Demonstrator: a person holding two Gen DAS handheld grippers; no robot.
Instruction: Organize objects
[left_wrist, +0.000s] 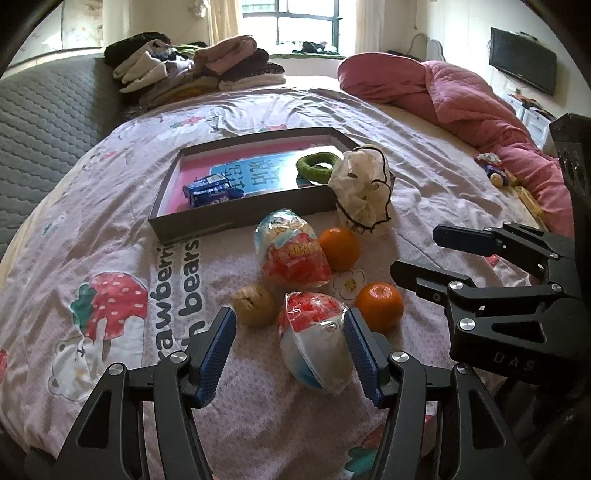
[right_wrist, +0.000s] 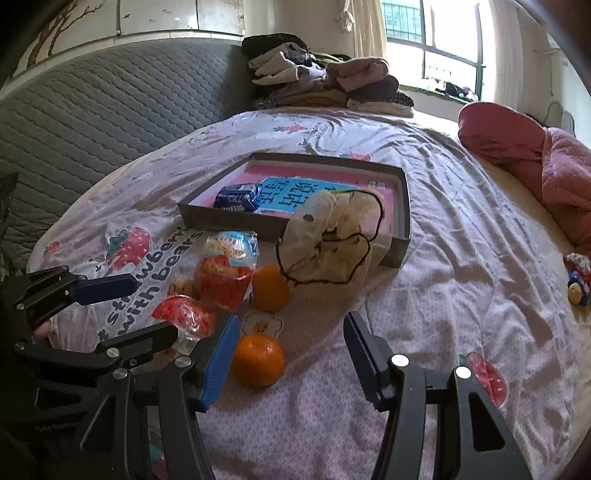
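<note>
Left gripper (left_wrist: 290, 354) jaws wide, ribbed blue pads either side of the near snack packet (left_wrist: 317, 343): crinkly plastic, egg-shaped, long axis running away from the camera (contact with the right pad possible, can't confirm). Right gripper (right_wrist: 290, 356) jaws wide, nothing held, glossy round orange (right_wrist: 258, 360) just beside its left pad. Shallow cardboard tray (right_wrist: 404, 206) beyond, on the quilted bedspread (right_wrist: 461, 266).

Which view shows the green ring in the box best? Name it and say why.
The left wrist view. There the green ring lies in plain sight in the box's far right corner. In the right wrist view the pale drawstring bag stands in front of that corner, and the ring cannot be made out.
</note>
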